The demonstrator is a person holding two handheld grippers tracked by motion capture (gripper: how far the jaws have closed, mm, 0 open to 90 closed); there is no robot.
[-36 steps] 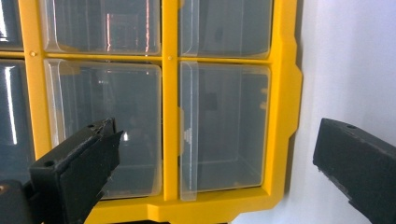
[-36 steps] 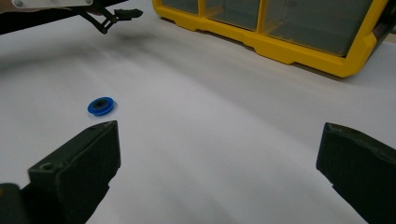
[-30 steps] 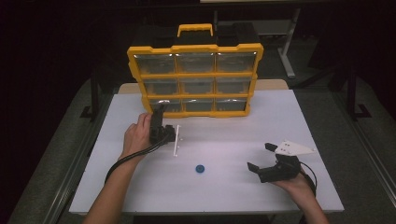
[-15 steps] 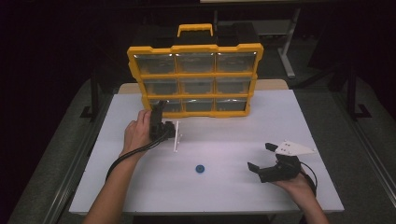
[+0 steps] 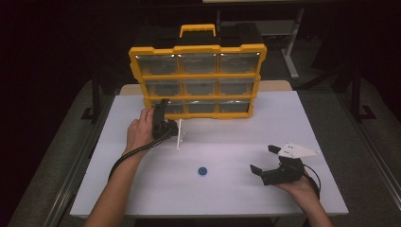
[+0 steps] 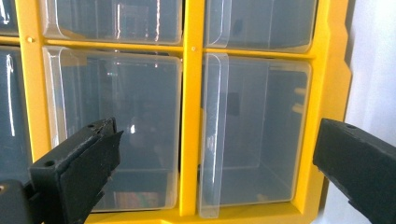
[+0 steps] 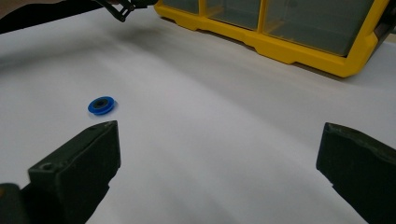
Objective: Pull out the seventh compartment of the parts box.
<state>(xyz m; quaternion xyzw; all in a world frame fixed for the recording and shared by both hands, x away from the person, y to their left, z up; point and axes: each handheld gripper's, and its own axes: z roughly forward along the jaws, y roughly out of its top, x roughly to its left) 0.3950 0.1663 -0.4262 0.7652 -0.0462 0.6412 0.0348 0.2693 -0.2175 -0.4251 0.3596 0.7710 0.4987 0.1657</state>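
While left gripper [image 5: 163, 105] faces organizer [image 5: 198, 78], jaws spread

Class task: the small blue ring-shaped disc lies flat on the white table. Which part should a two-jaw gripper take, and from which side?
Probably from straight above, jaws closing across the outer rim of the small blue ring-shaped disc: it lies flat on the white table, so no side face stands up to pinch.
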